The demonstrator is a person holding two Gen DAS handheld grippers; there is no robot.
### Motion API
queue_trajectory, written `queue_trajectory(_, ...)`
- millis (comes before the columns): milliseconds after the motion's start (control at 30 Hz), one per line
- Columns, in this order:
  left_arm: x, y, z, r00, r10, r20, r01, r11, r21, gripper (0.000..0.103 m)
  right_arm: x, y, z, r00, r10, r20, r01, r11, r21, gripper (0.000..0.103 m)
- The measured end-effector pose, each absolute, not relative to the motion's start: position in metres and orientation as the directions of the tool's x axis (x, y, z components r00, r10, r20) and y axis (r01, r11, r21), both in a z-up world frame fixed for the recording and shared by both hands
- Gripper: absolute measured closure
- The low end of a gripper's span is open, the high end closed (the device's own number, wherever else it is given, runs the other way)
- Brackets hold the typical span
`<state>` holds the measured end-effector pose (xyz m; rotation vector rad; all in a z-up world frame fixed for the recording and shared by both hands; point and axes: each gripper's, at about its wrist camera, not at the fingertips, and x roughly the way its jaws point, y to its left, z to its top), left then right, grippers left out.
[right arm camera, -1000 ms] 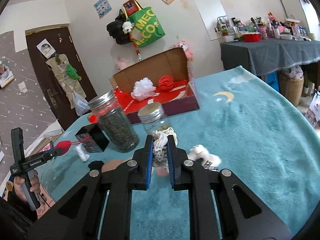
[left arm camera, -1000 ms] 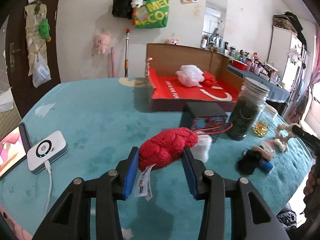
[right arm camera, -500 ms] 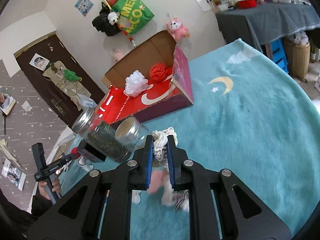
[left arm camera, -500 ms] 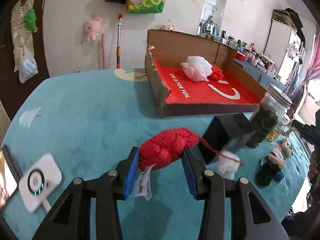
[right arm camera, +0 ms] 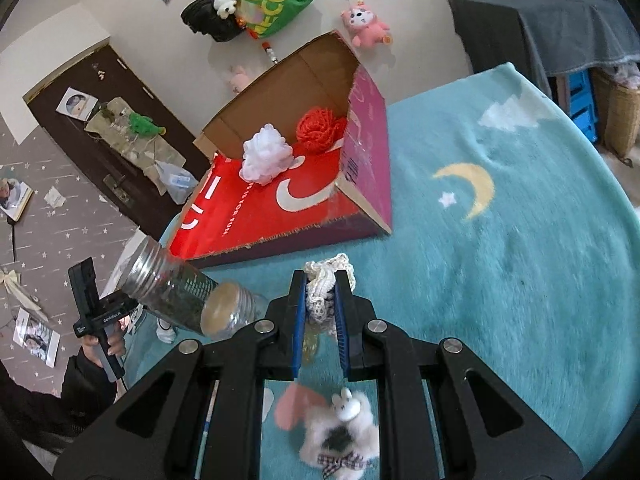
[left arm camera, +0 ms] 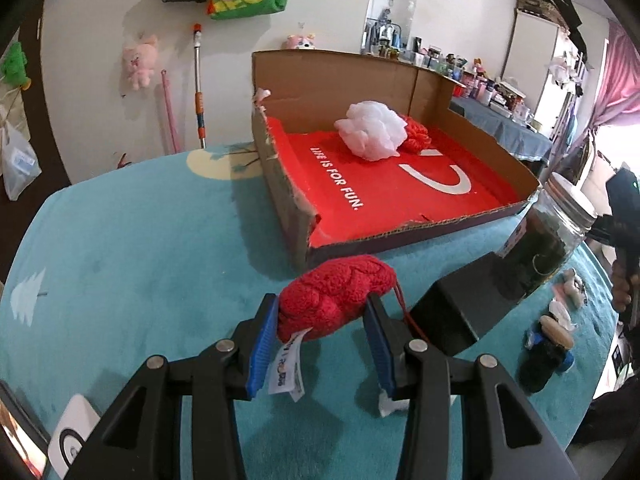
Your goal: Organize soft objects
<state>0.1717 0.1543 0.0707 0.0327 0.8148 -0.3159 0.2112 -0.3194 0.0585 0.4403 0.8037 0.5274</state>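
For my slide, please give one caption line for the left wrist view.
Left gripper holds a red knitted toy before a cardboard box containing a white pouf.

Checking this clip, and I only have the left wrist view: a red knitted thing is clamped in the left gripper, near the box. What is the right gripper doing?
Observer: The right gripper is shut on a cream crochet piece.
Operator: Anything loose near it?
Observer: A white fluffy toy with a checked bow lies on the blue cloth under that gripper.
Operator: How does the box look outside, on its far side?
Observer: The box has a magenta outer wall there.
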Motion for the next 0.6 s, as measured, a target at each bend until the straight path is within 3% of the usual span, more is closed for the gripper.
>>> queue_trajectory(300, 0.185, 0.143, 0.091, 0.645, -0.297, -0.704, 0.350, 0.934, -0.073, 0.058, 0.228, -0.303, 0.076, 0.545, 0.617, -0.568, -0.340, 0.782, 0.523, 0.090)
queue_trajectory(600, 0.211, 0.123, 0.118, 0.653, -0.351, -0.671, 0.360, 0.923, -0.132, 0.058, 0.253, -0.281, 0.119, 0.537, 0.674, -0.507, -0.435, 0.736, 0.519, 0.090)
